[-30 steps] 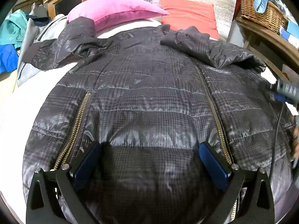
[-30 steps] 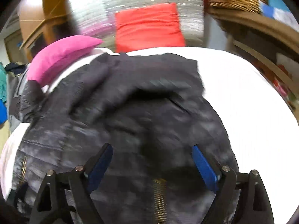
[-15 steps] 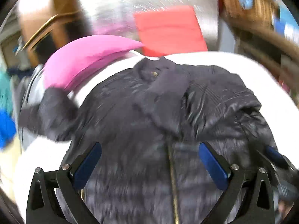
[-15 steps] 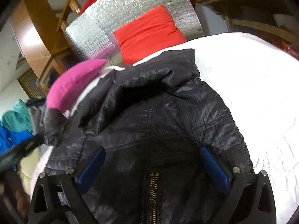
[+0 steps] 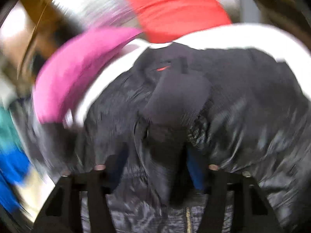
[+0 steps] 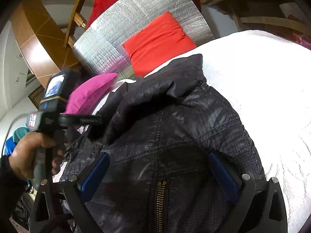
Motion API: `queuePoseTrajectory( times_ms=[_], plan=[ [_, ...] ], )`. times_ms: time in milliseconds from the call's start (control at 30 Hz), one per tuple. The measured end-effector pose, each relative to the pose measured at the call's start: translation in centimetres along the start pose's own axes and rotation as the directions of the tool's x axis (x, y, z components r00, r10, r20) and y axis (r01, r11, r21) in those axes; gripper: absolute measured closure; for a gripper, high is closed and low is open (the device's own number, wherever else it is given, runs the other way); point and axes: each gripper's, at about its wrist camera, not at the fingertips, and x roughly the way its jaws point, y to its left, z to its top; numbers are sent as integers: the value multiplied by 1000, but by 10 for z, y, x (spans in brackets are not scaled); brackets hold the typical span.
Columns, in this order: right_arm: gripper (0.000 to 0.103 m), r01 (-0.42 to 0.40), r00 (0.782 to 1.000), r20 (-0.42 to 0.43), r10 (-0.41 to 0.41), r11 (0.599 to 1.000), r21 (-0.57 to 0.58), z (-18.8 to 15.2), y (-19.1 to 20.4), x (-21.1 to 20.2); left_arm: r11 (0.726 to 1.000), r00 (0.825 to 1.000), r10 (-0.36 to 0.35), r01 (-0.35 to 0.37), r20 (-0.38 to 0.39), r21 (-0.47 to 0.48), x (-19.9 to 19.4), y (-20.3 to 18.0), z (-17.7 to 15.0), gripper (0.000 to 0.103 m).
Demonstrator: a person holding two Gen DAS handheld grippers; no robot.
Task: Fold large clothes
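Through the left wrist view, badly blurred, the dark quilted jacket (image 5: 243,116) lies spread on the white bed (image 5: 252,36), with a pink pillow (image 5: 77,71) and a red pillow (image 5: 178,9) beyond its collar. The left tongs (image 5: 155,167) are closing, and a fold of the jacket's dark cloth sits between the blue pads; whether they already press on it cannot be told through the blur. From the right wrist view, the right tongs (image 6: 159,172) stand wide apart over the jacket (image 6: 175,136), the brass zipper (image 6: 161,203) running between the two blue pads (image 6: 223,172), gripping nothing. At the left edge, the person's hand (image 6: 29,155) holds the other tool's handle above the jacket's far side.
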Motion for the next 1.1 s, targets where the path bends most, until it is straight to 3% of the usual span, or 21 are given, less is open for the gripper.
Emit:
queuePoseTrajectory(
  times_ms=[67,133,167,233,300,500,633,767,867,900,933,967,1000,1033,1100],
  plan=[
    [1,1,1000,0,-1,1000,-1,0,0,1,973,992,-124,128,35,-193,3,38,-12,45],
    [1,1,1000,0,-1,1000,-1,0,0,1,903,971,-225,241,87,-356,7,72,-33,43],
    [1,2,1000,0,-2,1000,-1,0,0,1,879,964,-248,264,93,-398,9,81,-40,40],
    [1,5,1000,-2,-5,1000,-3,0,0,2,794,949,-293,309,116,-523,17,104,-58,28],
    [1,6,1000,-2,-6,1000,-4,1,0,2,747,941,-315,326,123,-579,24,116,-67,27],
    [1,13,1000,-5,-13,1000,-9,0,1,4,695,923,-367,357,120,-624,33,131,-77,26],
    [1,17,1000,-7,-17,1000,-12,0,2,6,622,912,-384,372,145,-689,38,142,-99,24],
    [1,20,1000,-8,-20,1000,-14,0,2,7,598,906,-399,375,143,-708,45,150,-109,24],
    [1,23,1000,-10,-23,1000,-16,0,3,8,549,898,-409,386,164,-741,55,160,-103,24],
    [1,23,1000,-10,-23,1000,-16,0,3,8,538,894,-413,391,170,-747,57,163,-101,30],
    [1,24,1000,-10,-24,1000,-16,0,3,9,546,893,-417,394,168,-739,59,163,-97,63],
    [1,24,1000,-11,-25,1000,-16,0,3,9,572,894,-421,392,152,-720,60,162,-92,74],
    [1,25,1000,-11,-25,1000,-17,0,3,9,617,906,-398,383,147,-688,55,160,-85,93],
    [1,25,1000,-11,-25,1000,-17,0,3,9,675,918,-349,386,189,-629,41,159,-78,93],
    [0,28,1000,-12,-28,999,-18,-1,4,10,739,913,-303,407,275,-536,18,156,-71,93]
  ],
)
